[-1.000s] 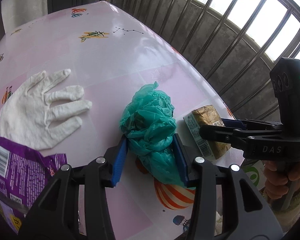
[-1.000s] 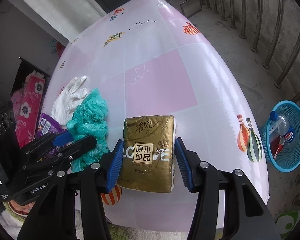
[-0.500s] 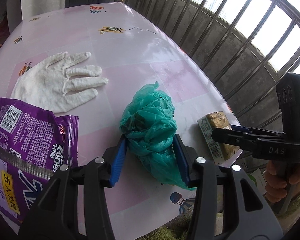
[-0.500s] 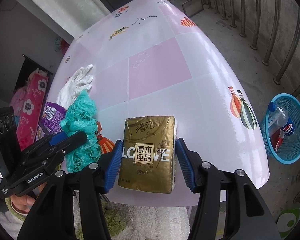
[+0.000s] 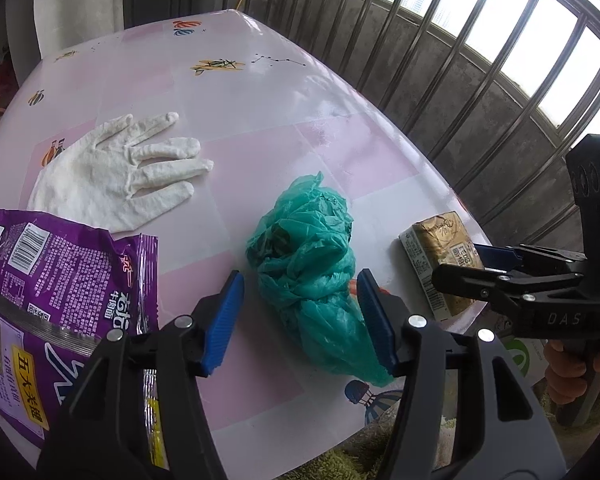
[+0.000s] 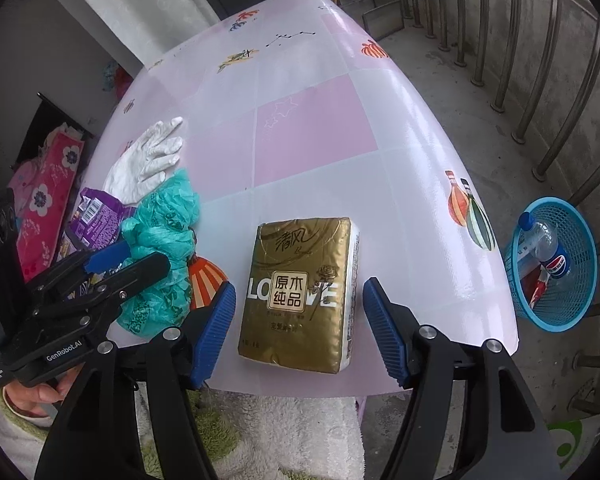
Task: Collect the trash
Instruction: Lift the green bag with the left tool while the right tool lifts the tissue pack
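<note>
A crumpled green plastic bag point(image 5: 304, 268) lies on the pink-and-white table point(image 5: 260, 100) near its front edge. My left gripper point(image 5: 300, 320) straddles the bag with its jaws opening; the left pad stands clear of it and the right pad is just beside it. A gold tissue pack point(image 6: 300, 288) lies flat near the same edge. My right gripper point(image 6: 300, 332) is around the pack, jaws opening, with a gap on both sides. Each gripper also shows in the other's view: the right gripper point(image 5: 476, 264) at the tissue pack point(image 5: 440, 256), the left gripper point(image 6: 128, 260) at the green bag point(image 6: 164, 240).
A white glove point(image 5: 116, 176) lies flat beyond the bag. A purple snack wrapper point(image 5: 48, 280) sits at the near left. On the floor to the right stands a blue mesh basket point(image 6: 556, 264) holding a plastic bottle point(image 6: 548, 252). Metal railings run along the right.
Both grippers' pads have spread away from the green bag and the tissue pack they pressed on. Both views have drawn back toward the table's near edge, and more of the purple wrapper shows.
</note>
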The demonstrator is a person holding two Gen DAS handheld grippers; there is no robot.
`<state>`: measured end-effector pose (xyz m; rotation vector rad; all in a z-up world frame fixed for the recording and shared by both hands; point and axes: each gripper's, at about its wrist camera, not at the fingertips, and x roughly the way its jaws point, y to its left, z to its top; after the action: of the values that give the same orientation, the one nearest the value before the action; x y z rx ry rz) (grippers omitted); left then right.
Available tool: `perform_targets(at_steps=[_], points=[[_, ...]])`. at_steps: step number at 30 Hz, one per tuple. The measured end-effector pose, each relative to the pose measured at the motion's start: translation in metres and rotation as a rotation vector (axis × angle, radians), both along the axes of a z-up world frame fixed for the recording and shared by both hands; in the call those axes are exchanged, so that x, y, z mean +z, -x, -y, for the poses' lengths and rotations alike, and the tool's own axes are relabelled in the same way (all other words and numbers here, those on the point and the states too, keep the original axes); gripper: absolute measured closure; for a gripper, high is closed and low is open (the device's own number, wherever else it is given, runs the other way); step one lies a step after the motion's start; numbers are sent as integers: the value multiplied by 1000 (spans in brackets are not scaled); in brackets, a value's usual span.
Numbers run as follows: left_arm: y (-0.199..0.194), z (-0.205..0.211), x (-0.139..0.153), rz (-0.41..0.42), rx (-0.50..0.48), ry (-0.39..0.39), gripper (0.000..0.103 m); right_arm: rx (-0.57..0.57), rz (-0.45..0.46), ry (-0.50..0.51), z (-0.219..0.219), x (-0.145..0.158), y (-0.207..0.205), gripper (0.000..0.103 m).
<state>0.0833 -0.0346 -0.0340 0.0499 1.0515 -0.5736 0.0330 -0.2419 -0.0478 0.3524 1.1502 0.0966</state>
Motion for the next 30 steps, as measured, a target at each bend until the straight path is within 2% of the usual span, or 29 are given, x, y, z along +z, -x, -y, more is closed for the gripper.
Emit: perform_targets(at_steps=[1,11,15,21,30], points=[[-1,0,-1,-2,4,-4,48,3,5,8,-2,0,0,34],[-5,8,-4,24,14,-38,48,33,3,79,-12,-2,-4,34],[-3,13,-4,41,1,-50,54,40,4,118,-15,-3,-2,38],[-3,17,-3,65,-11,-68,59,17,4,94,-9,-2,0,47],[0,17,-1,85,-14,-80,60,-1,11,84,-6,0,3,48]])
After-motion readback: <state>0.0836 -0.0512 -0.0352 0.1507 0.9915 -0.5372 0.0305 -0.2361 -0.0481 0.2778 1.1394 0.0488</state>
